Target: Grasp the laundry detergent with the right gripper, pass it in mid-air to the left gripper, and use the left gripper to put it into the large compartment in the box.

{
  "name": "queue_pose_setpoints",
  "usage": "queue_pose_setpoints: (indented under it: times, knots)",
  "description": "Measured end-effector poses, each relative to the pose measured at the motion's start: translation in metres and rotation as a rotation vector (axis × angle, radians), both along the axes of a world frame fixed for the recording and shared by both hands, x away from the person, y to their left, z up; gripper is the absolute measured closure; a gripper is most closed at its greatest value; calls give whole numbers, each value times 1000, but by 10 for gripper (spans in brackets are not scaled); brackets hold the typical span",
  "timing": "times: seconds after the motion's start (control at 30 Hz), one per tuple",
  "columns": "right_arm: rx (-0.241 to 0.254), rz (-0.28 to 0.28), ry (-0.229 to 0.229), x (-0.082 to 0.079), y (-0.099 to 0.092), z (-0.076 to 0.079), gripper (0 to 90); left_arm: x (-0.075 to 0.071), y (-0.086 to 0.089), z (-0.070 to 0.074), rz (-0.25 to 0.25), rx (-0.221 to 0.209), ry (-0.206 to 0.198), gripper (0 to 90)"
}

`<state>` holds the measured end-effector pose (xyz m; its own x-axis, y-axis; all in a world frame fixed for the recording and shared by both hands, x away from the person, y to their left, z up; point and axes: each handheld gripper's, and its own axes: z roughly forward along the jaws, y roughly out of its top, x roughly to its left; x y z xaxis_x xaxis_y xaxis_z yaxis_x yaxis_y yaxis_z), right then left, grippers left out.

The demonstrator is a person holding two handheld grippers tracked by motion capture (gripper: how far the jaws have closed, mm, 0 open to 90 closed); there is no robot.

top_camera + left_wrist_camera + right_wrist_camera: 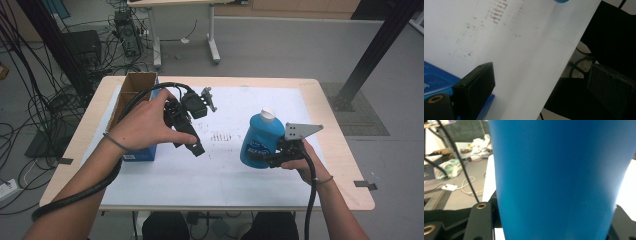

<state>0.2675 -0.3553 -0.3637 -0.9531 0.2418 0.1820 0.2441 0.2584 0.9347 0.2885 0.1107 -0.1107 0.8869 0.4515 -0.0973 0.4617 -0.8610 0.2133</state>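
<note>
- High view is showing a blue bottle (258, 139) with a white cap, sitting at the right of centre over a white sheet (225, 170) that is covering the wooden table (345, 165).
- Right gripper (260, 159) is clamping the blue bottle low on its body, jaws pressing on either side, with the person's right hand (300, 162) wrapping the handle just behind it.
- Bottle is leaning slightly, its cap pointing up and away from the person; whether its base is touching the sheet cannot be told.
- Right gripper view is looking straight at the bottle's smooth blue wall (559, 180), sitting between the two black jaws.
- Left gripper (192, 145) is hovering well apart from the bottle, left of centre, with its jaws standing wide and nothing between them.
- Left hand (145, 125) is gripping that tool, a black cable trailing back along the forearm.
- Left gripper view is showing the wide gap over the white sheet (519, 57).
- Blue cardboard box (137, 117), open at the top, is standing at the table's left side, partly behind the left hand.
</note>
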Motion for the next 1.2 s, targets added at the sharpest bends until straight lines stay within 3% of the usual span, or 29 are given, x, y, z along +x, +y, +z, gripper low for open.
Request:
queue_pose_setpoints:
  times: [0.27,0.57,0.83,0.93,1.2]
  knots:
    - [-32,59,11,8,8,3,417,2,-13,5,-96,8,13,76]
    - [-38,104,10,12,16,2,417,7,-18,6,-131,12,26,78]
    - [-47,148,9,15,26,2,417,8,-26,13,-158,24,11,78]
    - [-50,158,8,16,30,2,417,6,-35,15,-181,52,-1,78]
    - [-54,188,3,17,36,3,417,5,-48,16,-230,73,8,78]
